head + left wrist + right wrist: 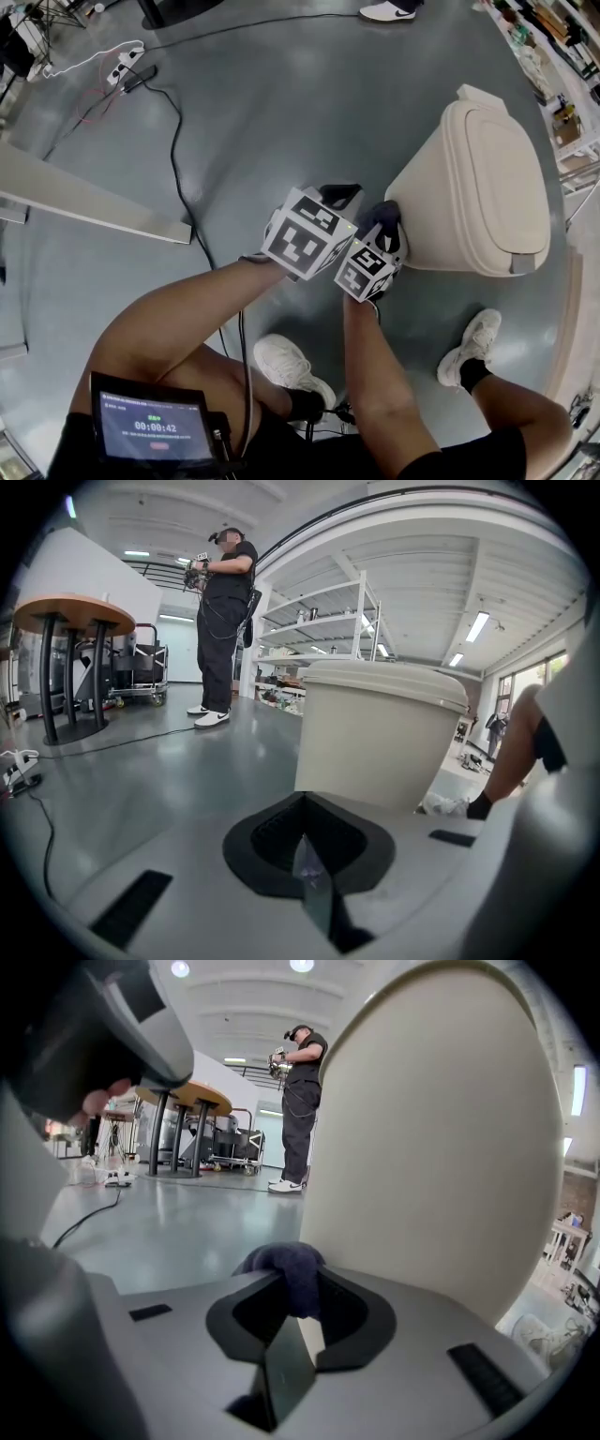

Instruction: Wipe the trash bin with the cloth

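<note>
A beige trash bin (487, 187) with its lid down stands on the grey floor at the right. My right gripper (386, 223) is shut on a dark blue cloth (381, 216), which rests against the bin's lower left side. In the right gripper view the cloth (286, 1274) bulges out between the jaws of the right gripper (298, 1309), and the bin wall (431, 1147) fills the right half. My left gripper (340, 195) hangs just left of it, shut and holding nothing. The left gripper view shows the left gripper (302, 841) facing the bin (375, 733) from a short way off.
A black cable (178, 150) and a power strip (127, 67) lie on the floor at the left, by a long white panel (84, 202). My shoes (291, 366) (473, 342) stand near the bin. Farther off are a person (220, 621), a round table (70, 621) and shelves (319, 639).
</note>
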The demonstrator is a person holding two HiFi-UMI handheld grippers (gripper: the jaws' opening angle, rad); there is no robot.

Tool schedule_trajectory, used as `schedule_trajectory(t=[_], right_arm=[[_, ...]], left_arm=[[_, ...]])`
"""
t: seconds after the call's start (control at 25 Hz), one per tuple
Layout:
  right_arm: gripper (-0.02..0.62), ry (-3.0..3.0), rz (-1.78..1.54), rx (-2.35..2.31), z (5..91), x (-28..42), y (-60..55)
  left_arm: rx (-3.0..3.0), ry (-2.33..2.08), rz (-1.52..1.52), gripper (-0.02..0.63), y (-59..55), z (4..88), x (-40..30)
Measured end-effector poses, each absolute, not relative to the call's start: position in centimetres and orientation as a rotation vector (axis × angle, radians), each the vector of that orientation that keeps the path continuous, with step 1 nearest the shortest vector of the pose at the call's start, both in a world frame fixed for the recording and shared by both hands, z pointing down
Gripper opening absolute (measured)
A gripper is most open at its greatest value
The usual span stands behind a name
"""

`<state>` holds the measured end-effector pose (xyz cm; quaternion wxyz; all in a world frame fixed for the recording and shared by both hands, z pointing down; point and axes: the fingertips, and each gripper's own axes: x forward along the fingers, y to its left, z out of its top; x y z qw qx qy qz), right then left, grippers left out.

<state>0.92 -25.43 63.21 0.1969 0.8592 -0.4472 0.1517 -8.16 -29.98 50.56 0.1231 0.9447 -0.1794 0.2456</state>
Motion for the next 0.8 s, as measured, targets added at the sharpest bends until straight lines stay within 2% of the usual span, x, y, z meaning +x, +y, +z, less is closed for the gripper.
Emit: schedule_trajectory(t=[0.4,0.8], right_arm=[[0.066,-1.404,0.143,2.644,51.4,0.1,-28.8],[0.066,-1.350,0.088,2.808,46.3,1.7,-29.8]], left_arm=[[2.787,-0.665,0.586,-0.003,-32.7,47.5,-9.3],[2.818,-0.674,0.592,-0.003,-32.9,47.7,-10.4]])
